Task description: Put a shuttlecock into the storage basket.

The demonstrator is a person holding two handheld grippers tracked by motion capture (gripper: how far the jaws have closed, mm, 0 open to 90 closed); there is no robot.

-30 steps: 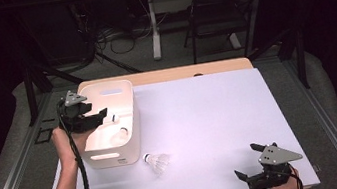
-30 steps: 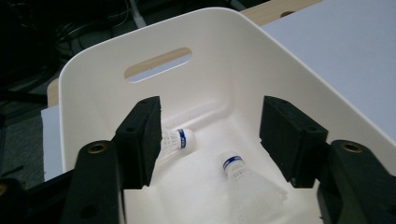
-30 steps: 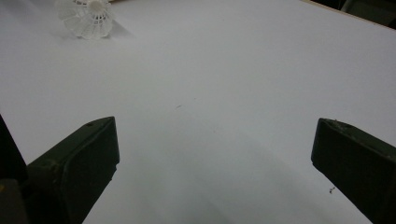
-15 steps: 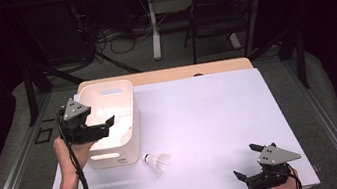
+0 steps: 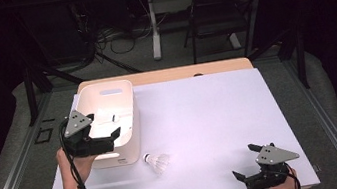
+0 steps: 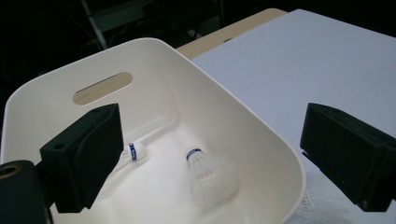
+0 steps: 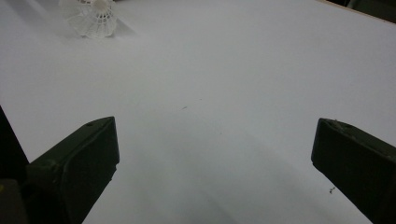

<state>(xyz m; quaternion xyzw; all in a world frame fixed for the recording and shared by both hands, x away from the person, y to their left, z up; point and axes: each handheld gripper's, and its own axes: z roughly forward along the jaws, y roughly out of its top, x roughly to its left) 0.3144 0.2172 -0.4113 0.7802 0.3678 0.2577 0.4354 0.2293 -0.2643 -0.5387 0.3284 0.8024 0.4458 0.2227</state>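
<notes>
A: Starting with the biggest: white sheet (image 5: 210, 118), spread flat under the white tub (image 5: 131, 110) and far out to the right of it. Holds the same place as a second ago?

B: Holds it. Same for the tub itself, handle slot at its far end.

A: Moving on to the left gripper (image 5: 107, 129). Hangs over the tub's near end now?

B: Yes. Sat farther along the tub a second ago, reaching in toward the middle; has since drawn back toward the near wall. Jaws spread wide, gripping nothing.

A: Points to a drop just made?

B: Looks that way. Seen along the left gripper's jaws: two shuttlecocks inside the tub, one shuttlecock (image 6: 210, 175) lying on the tub floor, a second shuttlecock (image 6: 134, 151) half behind the left-hand jaw.

A: And the right gripper (image 5: 243, 160)?

B: Rests well to the right of the tub, down by the sheet's near edge, unmoved over the last second. Jaws wide apart too, holding nothing.

A: Leaves what outside the tub?

B: One loose shuttlecock (image 5: 157, 161), lying on the sheet just beside the tub's near right corner, untouched through that second. Probably next in line: left gripper free, close by, and only a short carry back into the tub.
</notes>
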